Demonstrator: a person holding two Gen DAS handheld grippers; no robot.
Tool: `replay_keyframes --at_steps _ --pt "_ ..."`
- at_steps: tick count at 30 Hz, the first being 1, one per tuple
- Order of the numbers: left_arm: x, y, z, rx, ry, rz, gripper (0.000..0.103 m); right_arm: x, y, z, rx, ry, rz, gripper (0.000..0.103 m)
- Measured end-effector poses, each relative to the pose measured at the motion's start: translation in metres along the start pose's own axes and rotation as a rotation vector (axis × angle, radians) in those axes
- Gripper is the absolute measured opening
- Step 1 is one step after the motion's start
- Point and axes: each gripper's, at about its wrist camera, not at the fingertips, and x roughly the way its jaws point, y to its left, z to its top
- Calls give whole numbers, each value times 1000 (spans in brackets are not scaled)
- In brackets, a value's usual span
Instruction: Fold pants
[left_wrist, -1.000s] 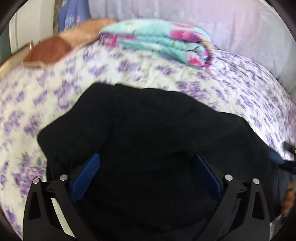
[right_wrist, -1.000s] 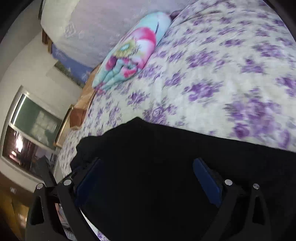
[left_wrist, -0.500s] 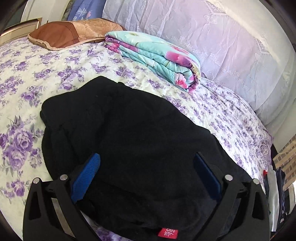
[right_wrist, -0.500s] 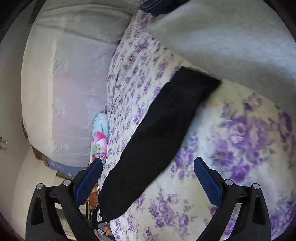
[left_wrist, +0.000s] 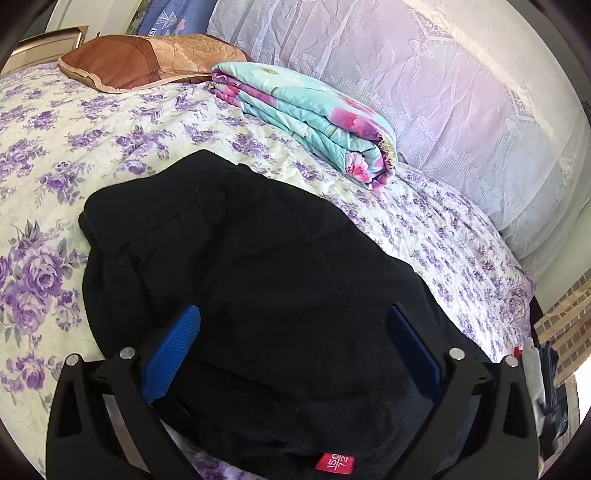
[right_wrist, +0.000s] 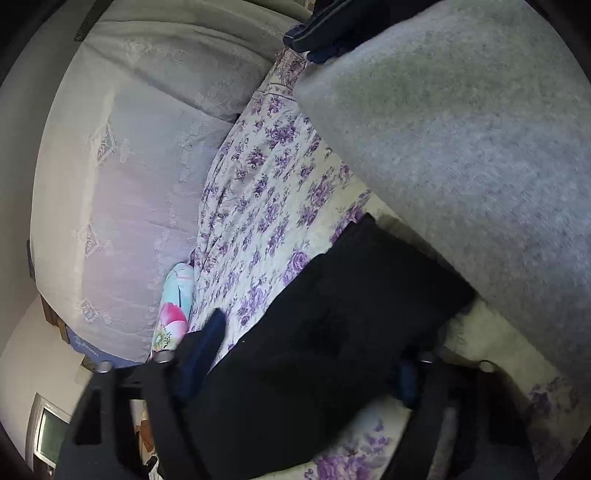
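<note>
pants on bedspread, folded quilt behind, pillow behind-left

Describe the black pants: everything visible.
The pants are black, soft and fleecy-looking, lying bunched in a partly folded heap on the floral bedspread. A small red size tag shows at the near edge. One leg stretches flat toward a grey blanket. Both grippers' open jaws straddle the cloth.

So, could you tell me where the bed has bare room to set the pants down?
Bare bedspread lies left of the pants, below the pillow, and right of them past the quilt. The head end is crowded.
</note>
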Motion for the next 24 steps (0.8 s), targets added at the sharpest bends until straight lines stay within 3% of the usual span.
replay_keyframes --at_steps 1,3,8,11,13,16,19,22,24 --pt "0 1 0 -3 0 -2 98 -4 -7 -2 21 -15 2 29" --pt "0 1 0 -7 0 -6 98 -11 -25 -4 81 -40 30 20" --pt "-2 3 0 -20 -5 -21 98 -14 12 -5 -84 -86 -52 19" --pt "-3 6 0 -38 -10 -39 98 -15 75 -17 -305 -117 -74 19" --pt "-4 7 1 -48 -14 -52 98 -3 129 -37 -486 -93 -64 18" --pt "-6 10 0 -68 -19 -78 98 30 204 -87 -752 -10 -28 18" --pt "-8 14 0 -90 -25 -107 98 71 260 -164 -1021 108 -3 18" --pt "-10 19 0 -112 -30 -137 98 115 279 -253 -1264 294 -1 18" --pt "-11 21 0 -121 -32 -151 98 131 277 -294 -1391 351 -38 19"
